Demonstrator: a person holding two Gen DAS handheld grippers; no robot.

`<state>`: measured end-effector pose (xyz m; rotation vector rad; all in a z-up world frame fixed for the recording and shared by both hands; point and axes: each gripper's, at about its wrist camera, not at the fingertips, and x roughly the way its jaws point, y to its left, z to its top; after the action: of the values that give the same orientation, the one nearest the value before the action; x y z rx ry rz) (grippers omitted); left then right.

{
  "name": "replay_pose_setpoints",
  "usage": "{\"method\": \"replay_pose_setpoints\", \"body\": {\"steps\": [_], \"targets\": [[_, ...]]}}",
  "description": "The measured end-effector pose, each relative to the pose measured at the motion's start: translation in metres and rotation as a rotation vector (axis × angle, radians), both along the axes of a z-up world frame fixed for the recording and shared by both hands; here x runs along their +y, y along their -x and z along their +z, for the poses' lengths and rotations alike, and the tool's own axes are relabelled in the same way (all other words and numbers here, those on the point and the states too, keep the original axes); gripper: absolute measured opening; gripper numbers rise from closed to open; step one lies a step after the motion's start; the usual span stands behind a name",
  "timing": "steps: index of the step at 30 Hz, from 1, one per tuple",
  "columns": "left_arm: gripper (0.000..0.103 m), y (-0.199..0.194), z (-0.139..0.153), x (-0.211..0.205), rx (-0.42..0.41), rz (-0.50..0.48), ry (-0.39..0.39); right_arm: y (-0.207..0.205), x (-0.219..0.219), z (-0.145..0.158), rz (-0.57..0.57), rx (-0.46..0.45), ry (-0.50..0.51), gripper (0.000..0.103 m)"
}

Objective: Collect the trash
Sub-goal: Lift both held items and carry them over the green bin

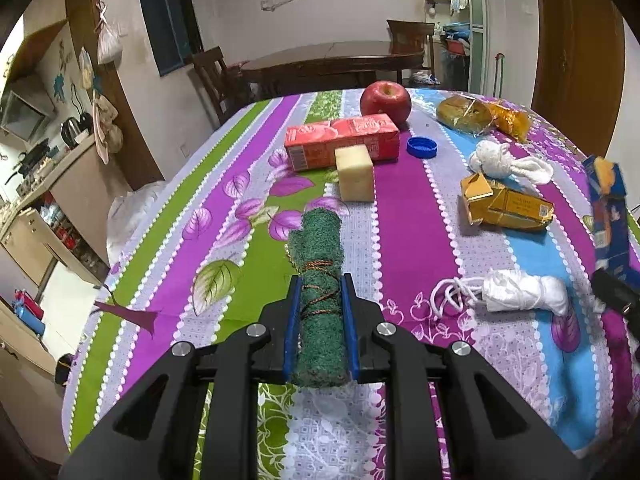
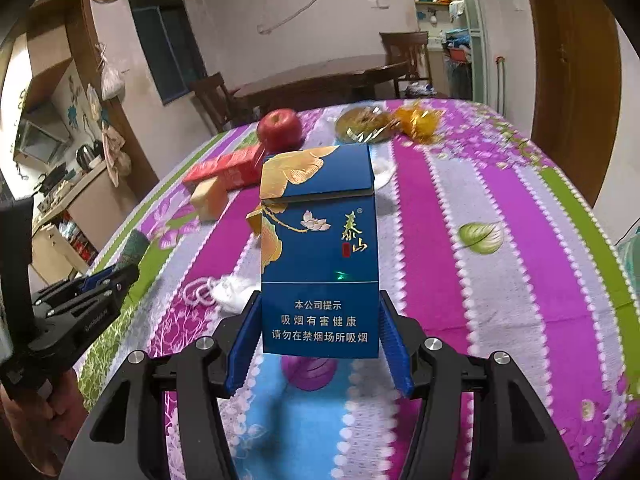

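Closest to the left wrist camera, the left hand-held gripper (image 1: pixel 320 320) is clenched on a rolled green scouring pad bound with brown string (image 1: pixel 320 280), its blue pads (image 1: pixel 291 320) pressing the roll's long sides so that the free end juts forward over the striped purple, green and blue floral cloth of the worktop (image 1: pixel 404 216). That lengthwise grip probably keeps the soft roll from slipping or unwinding while carried. The right hand-held gripper (image 2: pixel 320 336) is grasping a blue flip-top cigarette pack printed with gold flowers (image 2: pixel 320 248) by its lower edges, upright and clear of the cloth, its lid slightly ajar; holding it low likely leaves the pack's face in plain view. Both tools tilt downward and forward, and the left one shows at the left edge of the right wrist view, with part of a person's hand (image 2: pixel 40 412) beneath it. Taking the red apple (image 1: pixel 385 100) as landmark: a red drink carton (image 1: pixel 340 142) lies just in front of it, a pale yellow block (image 1: pixel 355 174) rests nearer still against that carton, a blue bottle cap (image 1: pixel 422 147) sits just right of the carton, and crinkled clear and gold wrappers (image 1: pixel 480 114) lie to the apple's right. Crushed yellow packaging (image 1: pixel 506 206) and knotted white cloth bundles (image 1: pixel 524 294) lie nearer the camera, right of the apple. No bin shows in either view.
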<state>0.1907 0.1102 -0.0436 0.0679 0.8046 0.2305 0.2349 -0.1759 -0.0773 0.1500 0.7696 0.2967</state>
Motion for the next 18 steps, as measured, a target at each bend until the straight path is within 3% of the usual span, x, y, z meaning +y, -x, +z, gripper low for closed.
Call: {"method": "replay_pose_setpoints", "body": {"steps": [18], "targets": [[0.018,-0.015,0.033,-0.056,-0.07,-0.102,-0.056,0.005,-0.075,0.04,-0.126,-0.084,-0.03,0.057]]}}
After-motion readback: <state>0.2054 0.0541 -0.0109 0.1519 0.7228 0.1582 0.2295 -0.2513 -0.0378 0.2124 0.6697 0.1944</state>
